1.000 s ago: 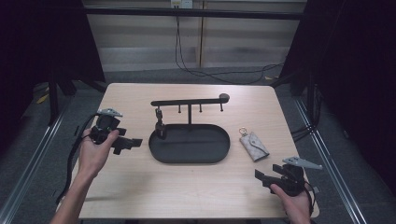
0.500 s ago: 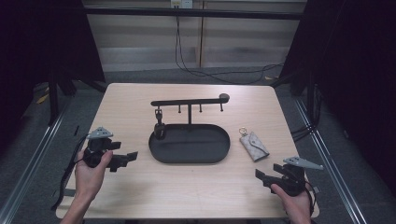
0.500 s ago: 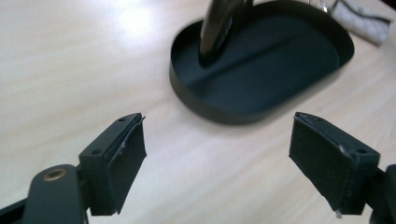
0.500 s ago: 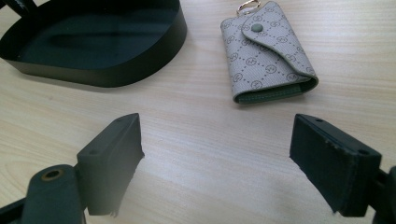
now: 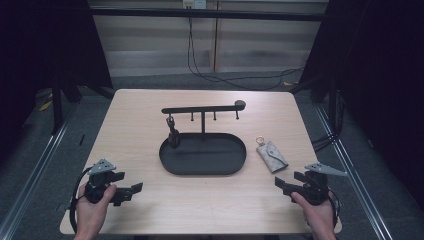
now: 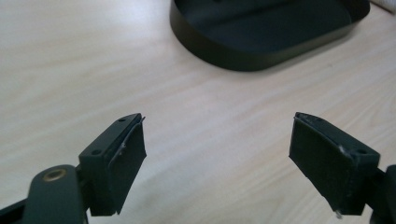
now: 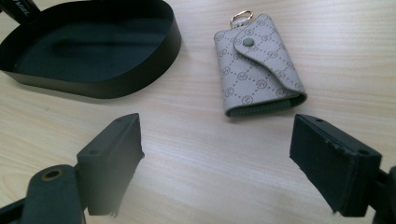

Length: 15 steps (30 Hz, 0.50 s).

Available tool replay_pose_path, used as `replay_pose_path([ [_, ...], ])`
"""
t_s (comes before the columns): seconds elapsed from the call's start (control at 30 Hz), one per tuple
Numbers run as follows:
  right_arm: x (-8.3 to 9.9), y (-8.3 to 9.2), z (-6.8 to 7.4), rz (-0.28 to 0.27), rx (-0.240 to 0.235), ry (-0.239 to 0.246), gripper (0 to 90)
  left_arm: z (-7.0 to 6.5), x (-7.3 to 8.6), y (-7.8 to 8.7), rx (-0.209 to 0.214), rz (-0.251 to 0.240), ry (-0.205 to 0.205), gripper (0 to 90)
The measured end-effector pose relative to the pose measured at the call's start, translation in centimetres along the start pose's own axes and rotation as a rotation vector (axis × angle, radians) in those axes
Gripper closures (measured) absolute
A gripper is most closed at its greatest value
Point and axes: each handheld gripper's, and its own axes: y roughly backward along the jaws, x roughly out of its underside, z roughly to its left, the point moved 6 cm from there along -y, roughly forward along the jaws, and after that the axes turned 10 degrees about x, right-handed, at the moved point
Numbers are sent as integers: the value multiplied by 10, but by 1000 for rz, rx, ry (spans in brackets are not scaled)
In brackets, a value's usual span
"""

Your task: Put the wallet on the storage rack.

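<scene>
On the table's right side the key pouch (image 5: pixel 272 157) lies flat just beside the black tray (image 5: pixel 170 162), untouched. The right gripper (image 5: pixel 281 184) sits near it, jaws wide apart and empty; the left gripper (image 5: pixel 131 190) rests likewise spread at the near left corner. One item already hangs from the rack (image 5: pixel 200 108), so I'd say the pouch is what's left.

Just ahead of my right claw (image 7: pixel 217 163), between its spread jaws and a little beyond them, lies the key pouch (image 7: pixel 258 65), a small grey monogrammed case lying flat on the wood, its flap snapped shut, its gold ring pointing away from me, untouched.
</scene>
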Motion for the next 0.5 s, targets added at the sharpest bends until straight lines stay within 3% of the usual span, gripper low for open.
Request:
replay_pose_path([
  [0.2, -11, 1, -5, 8, 2, 20, 166, -3, 12, -9, 17, 24, -3, 182],
  [0.37, -18, -3, -4, 62, -46, 25, 167, -4, 18, -9, 41, 38, -20, 182],
  [0.5, -27, -12, 2, 108, -47, 54, 172, -5, 18, -9, 63, 33, -39, 181],
])
